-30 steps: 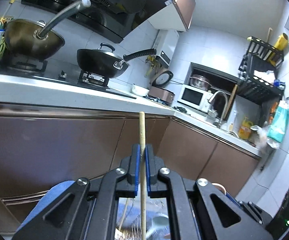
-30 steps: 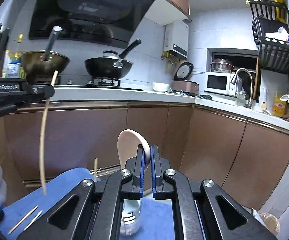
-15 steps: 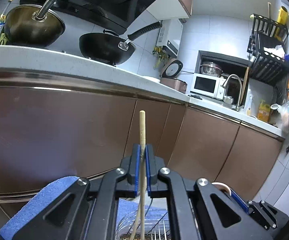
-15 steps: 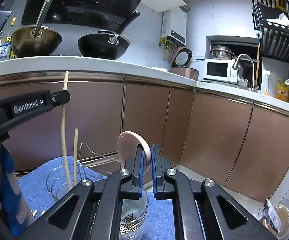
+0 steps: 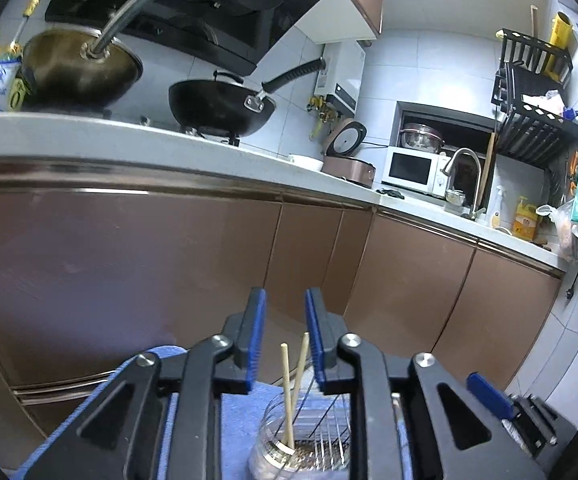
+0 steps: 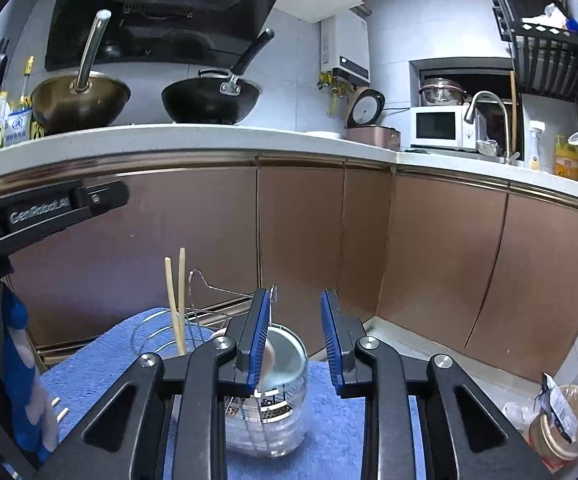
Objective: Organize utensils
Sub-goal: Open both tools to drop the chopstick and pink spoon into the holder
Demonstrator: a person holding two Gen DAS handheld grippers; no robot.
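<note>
Blue pads part on both grippers: the left gripper is opening, its chopstick dropped into the holder; the right gripper is opening, its spoon released into the cup.

Left wrist view: low, just behind the left tool, facing near-level toward brown cabinet fronts; worktop edge above, blue mat close below. Right wrist view: same low height, behind the right tool, facing the same cabinets and looking slightly more square-on to them. Both share the two woks, microwave and chopsticks standing in the wire holder. The left tool's arm crosses the right view's left edge.
</note>
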